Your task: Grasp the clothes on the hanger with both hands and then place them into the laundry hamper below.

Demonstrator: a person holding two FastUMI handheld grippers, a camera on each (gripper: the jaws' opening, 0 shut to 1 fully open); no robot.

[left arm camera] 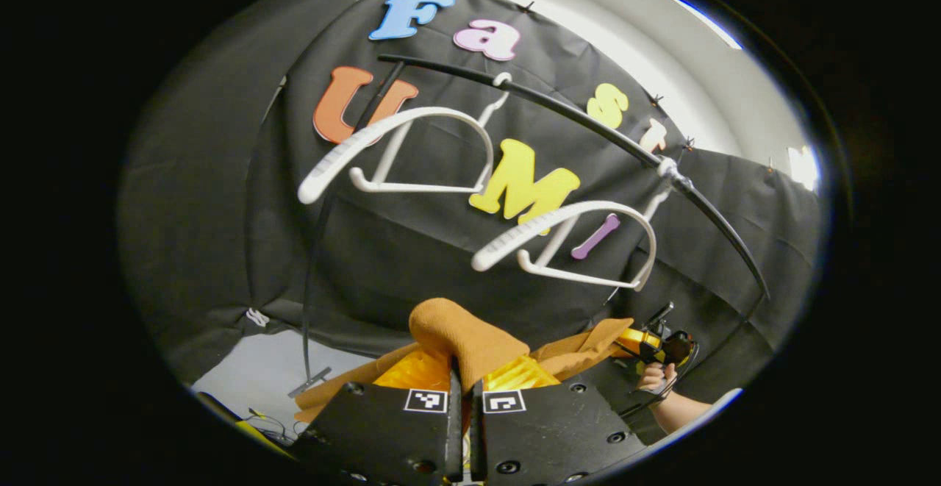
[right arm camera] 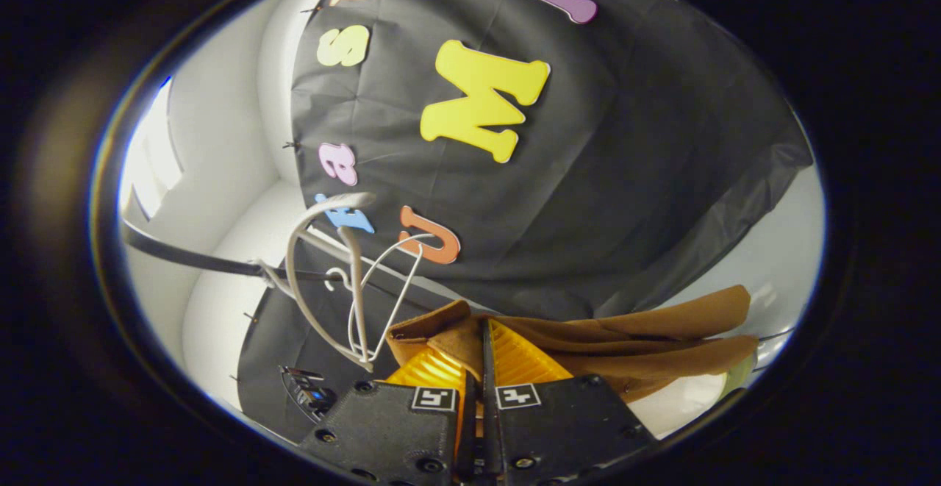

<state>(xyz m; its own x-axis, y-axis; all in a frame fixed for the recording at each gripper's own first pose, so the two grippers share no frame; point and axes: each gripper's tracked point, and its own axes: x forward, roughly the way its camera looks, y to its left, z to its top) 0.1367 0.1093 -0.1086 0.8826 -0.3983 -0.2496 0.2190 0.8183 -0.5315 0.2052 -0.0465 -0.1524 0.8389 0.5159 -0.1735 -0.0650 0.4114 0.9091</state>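
While the brown cloth [left arm camera: 459,339] is pinched at the bottom centre of the left gripper view, the left gripper [left arm camera: 462,379] is seen with its fingers drawn nearly together on a raised fold. From that fold the cloth is stretched toward the lower right of the frame, where the right gripper [left arm camera: 647,345] and the hand [left arm camera: 654,379] holding it are seen. 2 white hangers [left arm camera: 412,151] [left arm camera: 581,240] are hung bare on a black rail [left arm camera: 573,115] that is curved across the upper half of the frame.

At the bottom centre of the right gripper view, the right gripper [right arm camera: 481,376] is closed narrowly on an edge of the cloth [right arm camera: 647,346], which is spread toward the lower right of the frame. Both hangers [right arm camera: 345,280] are seen left of centre, overlapped, on the rail [right arm camera: 191,254]. The hamper cannot be located.
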